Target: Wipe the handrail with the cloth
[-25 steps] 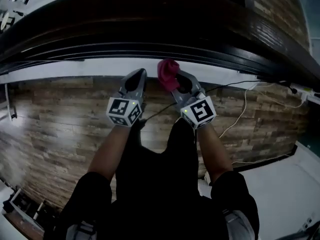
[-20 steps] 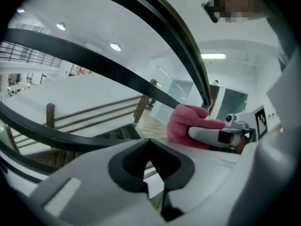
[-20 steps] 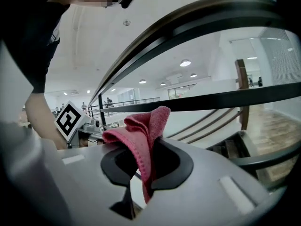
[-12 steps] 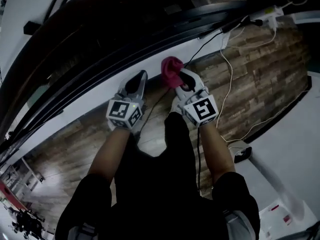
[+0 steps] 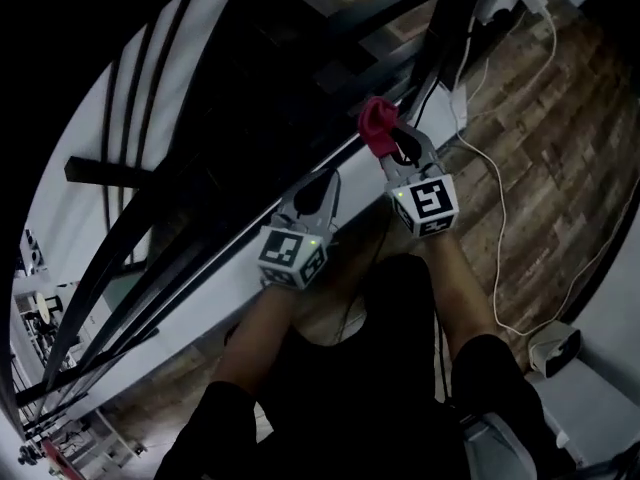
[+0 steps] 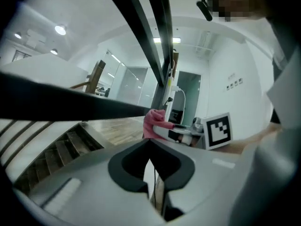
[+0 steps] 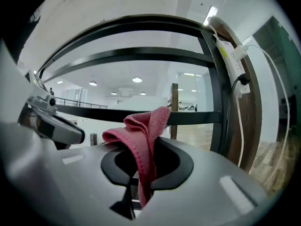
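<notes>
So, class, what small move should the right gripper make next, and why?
Probably ease the right gripper forward until the cloth presses on the dark rail just beyond it. Its jaws are shut on the cloth, whose folded end sticks out toward the rail, yet no firm contact shows.

The crumpled pink cloth (image 7: pixel 141 138), pinched in the right tool (image 7: pixel 137 185), sticks up near the dark handrail (image 7: pixel 141 21).

The scene is viewed steeply from above by the head camera, just behind the left gripper (image 5: pixel 322 180) and right gripper (image 5: pixel 388 138). Each gripper camera is set close behind its own jaws, faced toward the railing (image 7: pixel 136 54). The cloth (image 5: pixel 374 123) (image 6: pixel 153 121) (image 7: pixel 146 126) is shared by all three views
</notes>
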Demonstrator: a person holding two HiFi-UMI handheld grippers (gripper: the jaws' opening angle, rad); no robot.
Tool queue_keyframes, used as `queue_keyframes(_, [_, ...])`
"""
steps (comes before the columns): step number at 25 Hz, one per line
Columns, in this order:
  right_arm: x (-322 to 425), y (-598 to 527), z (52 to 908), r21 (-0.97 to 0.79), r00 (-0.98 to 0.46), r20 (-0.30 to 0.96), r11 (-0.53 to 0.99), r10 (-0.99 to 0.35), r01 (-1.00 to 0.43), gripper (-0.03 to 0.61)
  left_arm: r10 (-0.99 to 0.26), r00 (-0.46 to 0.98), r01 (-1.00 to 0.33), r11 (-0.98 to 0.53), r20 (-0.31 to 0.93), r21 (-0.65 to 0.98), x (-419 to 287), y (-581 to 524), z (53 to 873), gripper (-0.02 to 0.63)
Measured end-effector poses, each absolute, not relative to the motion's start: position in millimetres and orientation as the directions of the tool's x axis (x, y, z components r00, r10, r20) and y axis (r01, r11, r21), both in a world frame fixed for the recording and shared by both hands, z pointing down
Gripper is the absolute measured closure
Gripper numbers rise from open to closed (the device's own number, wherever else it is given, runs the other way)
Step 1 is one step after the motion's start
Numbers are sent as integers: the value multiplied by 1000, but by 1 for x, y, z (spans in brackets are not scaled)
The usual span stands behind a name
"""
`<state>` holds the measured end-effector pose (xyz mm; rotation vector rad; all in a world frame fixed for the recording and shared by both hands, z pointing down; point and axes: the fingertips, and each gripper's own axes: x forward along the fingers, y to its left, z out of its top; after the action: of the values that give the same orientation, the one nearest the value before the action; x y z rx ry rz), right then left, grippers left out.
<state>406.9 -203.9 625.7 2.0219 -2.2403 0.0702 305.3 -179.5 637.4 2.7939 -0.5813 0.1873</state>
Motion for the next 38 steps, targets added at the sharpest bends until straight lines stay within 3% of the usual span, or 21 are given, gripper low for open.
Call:
queue_keyframes(6, [476,-253,654,178,-63,31,67,-998,-982,529,-348,928,-367,-915,130,169,367,-188,678,615])
queue_keyframes(10, [508,-279,671,323,-72,62,89,-995,-942,529,-408,909,-418,-892,90,172,391,-202,691,615])
queue_keyframes(17, [539,-285,695,675,96,127,15,-987,-737,531,-455,880,-474,-858,136,197,423,-203,710,615])
queue_keyframes(20, [535,-284,701,754,104,145,41,-984,-655,532,-460,875,-483,-857,153,181,436,-200,715,615])
queue_keyframes(30, [535,-280,705,475,66,250,64,-966,-877,535,-524,832,-553,-813,185,182,421,-205,731,615])
queue_keyframes(38, [501,-271,708,392,-33,285,149,-958,-908,532,-551,816,-578,-790,174,206,400,-203,732,615])
